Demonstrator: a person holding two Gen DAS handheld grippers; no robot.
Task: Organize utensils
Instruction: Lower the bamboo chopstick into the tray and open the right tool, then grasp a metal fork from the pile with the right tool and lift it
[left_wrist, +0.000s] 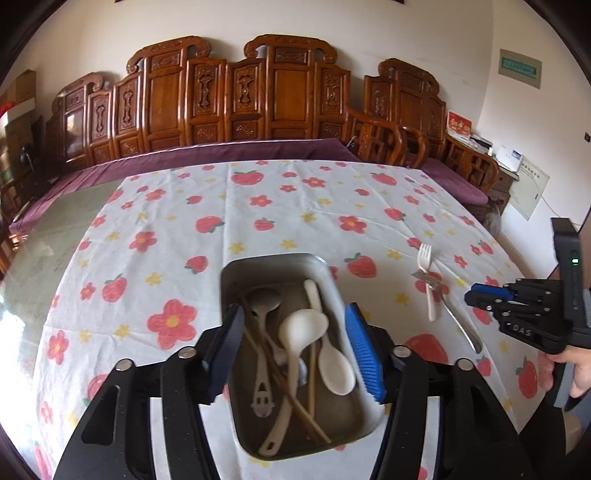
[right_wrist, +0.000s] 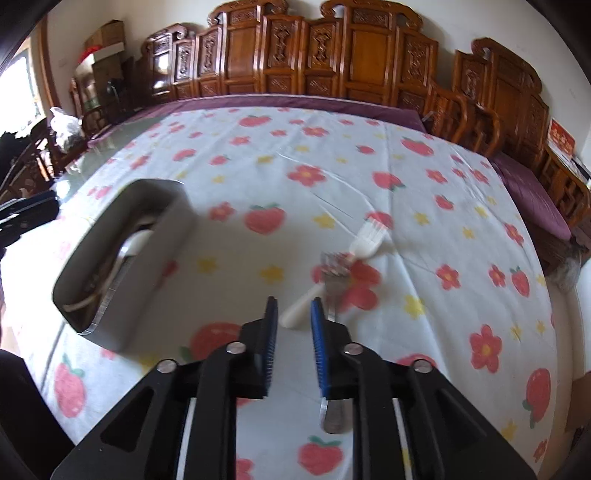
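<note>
Blue-padded left hand-held gripper (left_wrist: 293, 354) is hanging released over the metal tray (left_wrist: 236, 269), where light spoons are already lying. Rightward, the right hand-held gripper (right_wrist: 293, 312) is standing parted, empty, near two crossed forks on the counter (right_wrist: 424, 206): plastic fork (right_wrist: 364, 242) likely light, metal fork (right_wrist: 334, 271) stiff, slippery; handle grasp seems best.

One metal tray (left_wrist: 236, 273) holds three white spoons (left_wrist: 334, 363) and two chopsticks (left_wrist: 312, 384). Two forks lie at its three o'clock: one white fork (left_wrist: 427, 286) and one metal fork (left_wrist: 458, 321).
</note>
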